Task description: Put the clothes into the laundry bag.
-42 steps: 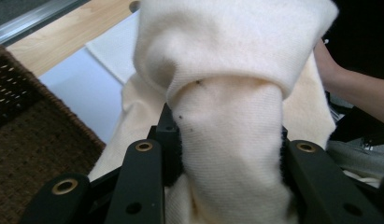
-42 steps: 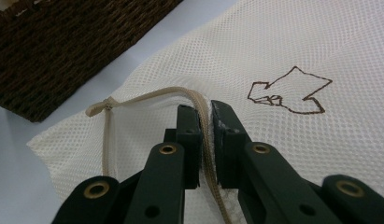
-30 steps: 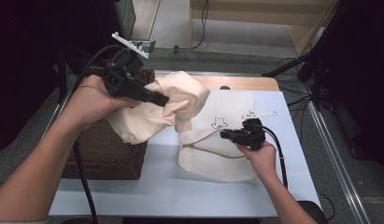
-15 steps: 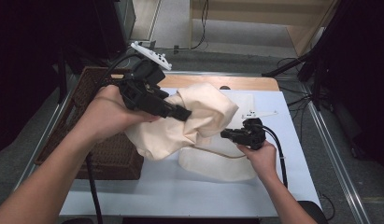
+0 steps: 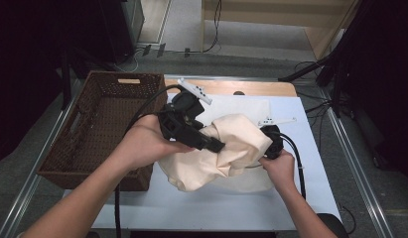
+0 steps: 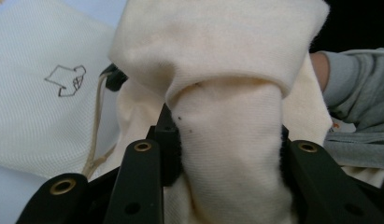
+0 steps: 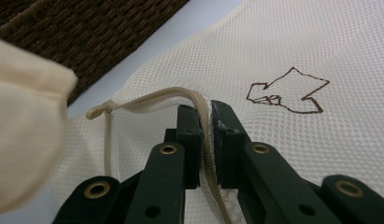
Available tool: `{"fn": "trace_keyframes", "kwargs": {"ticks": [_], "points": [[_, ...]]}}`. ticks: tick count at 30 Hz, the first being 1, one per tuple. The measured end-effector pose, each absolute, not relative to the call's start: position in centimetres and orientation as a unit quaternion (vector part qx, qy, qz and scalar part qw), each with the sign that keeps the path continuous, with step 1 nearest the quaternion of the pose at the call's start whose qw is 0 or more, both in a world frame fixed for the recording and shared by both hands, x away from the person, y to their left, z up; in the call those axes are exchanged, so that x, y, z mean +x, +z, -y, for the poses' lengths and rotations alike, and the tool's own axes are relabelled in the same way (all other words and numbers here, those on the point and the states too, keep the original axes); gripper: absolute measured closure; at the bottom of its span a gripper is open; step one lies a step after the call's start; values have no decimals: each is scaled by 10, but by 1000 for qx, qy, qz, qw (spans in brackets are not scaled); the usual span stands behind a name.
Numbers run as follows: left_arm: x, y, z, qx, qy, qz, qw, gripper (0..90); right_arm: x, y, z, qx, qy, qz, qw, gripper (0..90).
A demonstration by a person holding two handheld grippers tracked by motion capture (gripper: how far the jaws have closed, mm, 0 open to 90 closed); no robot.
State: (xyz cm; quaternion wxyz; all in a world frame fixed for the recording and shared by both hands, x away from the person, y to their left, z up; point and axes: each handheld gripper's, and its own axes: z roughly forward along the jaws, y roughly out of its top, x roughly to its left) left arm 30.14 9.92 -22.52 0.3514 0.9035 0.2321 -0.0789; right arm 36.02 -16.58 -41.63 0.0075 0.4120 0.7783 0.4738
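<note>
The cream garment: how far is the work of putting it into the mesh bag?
Done: the right claw is shut on the mesh bag at its drawstring edge. In hand: the left claw grips the cream garment above the bag. Left: the garment is bunched outside the bag, not yet inside; the basket stands beside.

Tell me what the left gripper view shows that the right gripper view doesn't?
Left gripper view: a thick bunch of cream knitted cloth clamped in the left gripper, plus a grey sleeve. Right gripper view: the right gripper pinching the beige drawstring edge of the white mesh bag, beside a brown woven basket. Both show the mesh bag with its brown outline print.
</note>
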Motion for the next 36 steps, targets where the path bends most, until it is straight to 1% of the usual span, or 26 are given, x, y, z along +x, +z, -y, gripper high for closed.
{"fn": "trace_keyframes", "kwargs": {"ticks": [9, 17, 26, 30, 36], "points": [[307, -268, -110, 896, -76, -259, 353, 621, 359, -416, 164, 410, 472, -781, 10, 834], [313, -307, -113, 887, -90, -280, 355, 621, 358, -414, 163, 412, 473, -779, 11, 837], [314, -346, -108, 883, -98, -299, 348, 621, 353, -403, 163, 410, 478, -777, 20, 853], [313, -360, -104, 884, -93, -304, 342, 620, 349, -397, 161, 402, 477, -781, 30, 853], [311, -377, -100, 885, -82, -310, 338, 621, 342, -389, 156, 397, 484, -779, 29, 852]]}}
